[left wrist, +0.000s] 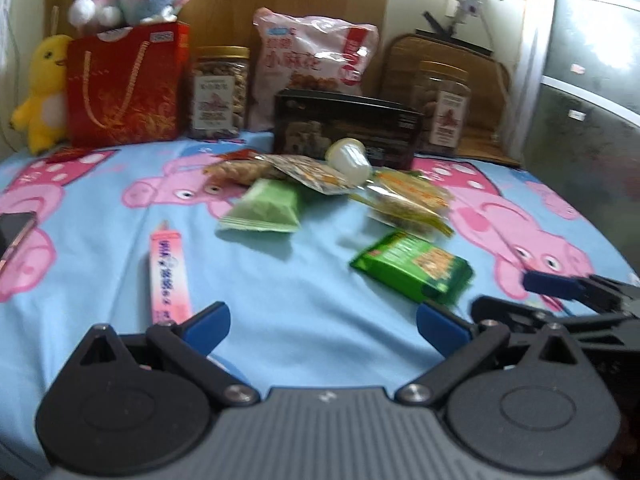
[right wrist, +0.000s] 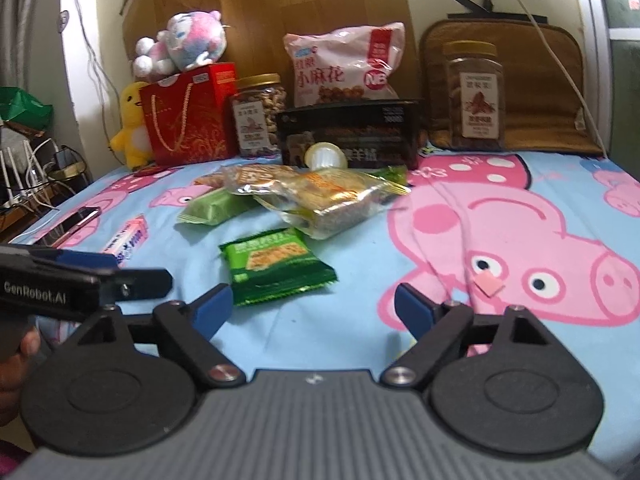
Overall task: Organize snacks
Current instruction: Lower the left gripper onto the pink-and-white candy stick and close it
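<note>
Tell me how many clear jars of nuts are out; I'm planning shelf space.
2. One jar stands between the red gift bag and the black box; the other jar stands right of the box, against the brown cushion. Others may be hidden.

The sheet [right wrist: 352, 320] is matt printed cloth. The green snack packet [right wrist: 276, 266] and clear wrapped packets [right wrist: 332, 200] are glossy plastic film. The jars [right wrist: 476, 96] are clear plastic. The red bag [right wrist: 186, 120] is glossy paper. The toys [right wrist: 188, 42] are plush.
</note>
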Demonstrator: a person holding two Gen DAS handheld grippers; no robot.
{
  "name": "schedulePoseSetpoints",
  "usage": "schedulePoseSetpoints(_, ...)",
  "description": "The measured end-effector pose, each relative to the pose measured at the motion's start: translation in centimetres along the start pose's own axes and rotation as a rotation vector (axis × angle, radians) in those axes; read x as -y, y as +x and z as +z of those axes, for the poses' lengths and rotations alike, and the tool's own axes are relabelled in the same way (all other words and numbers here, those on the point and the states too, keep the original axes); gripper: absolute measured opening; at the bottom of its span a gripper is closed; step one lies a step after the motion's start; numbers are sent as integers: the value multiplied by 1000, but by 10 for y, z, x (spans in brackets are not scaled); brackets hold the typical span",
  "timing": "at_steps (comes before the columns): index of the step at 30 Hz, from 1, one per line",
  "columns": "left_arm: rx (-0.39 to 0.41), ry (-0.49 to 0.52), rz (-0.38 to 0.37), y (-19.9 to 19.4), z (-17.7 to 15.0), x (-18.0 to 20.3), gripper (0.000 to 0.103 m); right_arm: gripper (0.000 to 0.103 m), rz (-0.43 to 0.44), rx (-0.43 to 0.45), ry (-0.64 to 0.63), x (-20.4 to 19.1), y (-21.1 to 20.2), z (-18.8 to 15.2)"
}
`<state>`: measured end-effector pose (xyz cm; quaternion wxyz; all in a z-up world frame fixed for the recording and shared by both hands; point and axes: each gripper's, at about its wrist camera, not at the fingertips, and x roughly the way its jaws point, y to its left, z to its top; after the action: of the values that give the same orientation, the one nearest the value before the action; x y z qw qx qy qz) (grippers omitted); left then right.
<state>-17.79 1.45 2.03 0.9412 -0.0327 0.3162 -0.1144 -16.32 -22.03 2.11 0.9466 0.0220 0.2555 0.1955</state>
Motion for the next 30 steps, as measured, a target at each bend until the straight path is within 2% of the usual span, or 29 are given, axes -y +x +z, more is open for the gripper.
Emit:
schedulePoseSetpoints(5,27,26,-60,-5,1,1,103,88,-10,4,-2,-1,-1,0)
schedulePoseSetpoints(7,65,32,-78,-15,2,-5,103,88,-13,11,-3,-1,-2,0)
schedulePoseSetpoints(11,121,22,-12,-32,5,-28,103,88,-7,17,-8,-3,0,1)
schedulePoseSetpoints(15,71,-121,25,-30,9,-66,102,88,4,12,-25,-7,5,3)
schedulePoseSetpoints(18,-7,-218,-48,-17,9,-85,95,88,3,12,-33,-8,6,4)
schedulePoseSetpoints(19,-33,-233,-85,-11,9,-87,90,85,-1,14,-36,-9,6,4)
schedulePoseSetpoints(21,-65,-244,-116,2,13,-84,88,79,-8,31,-53,-12,4,5)
schedulePoseSetpoints(23,-71,-238,-144,10,18,-76,88,78,-18,67,-75,-15,1,7)
schedulePoseSetpoints(24,-69,-244,-181,14,22,-72,88,78,-27,91,-85,-17,-2,8)
schedulePoseSetpoints(27,-61,-228,-245,19,29,-60,95,78,-23,136,-117,-22,-6,10)
schedulePoseSetpoints(29,-26,-176,-251,12,34,-58,95,77,28,143,-169,-28,-6,10)
schedulePoseSetpoints(30,2,-154,-230,6,37,-61,95,74,56,139,-197,-33,-5,11)
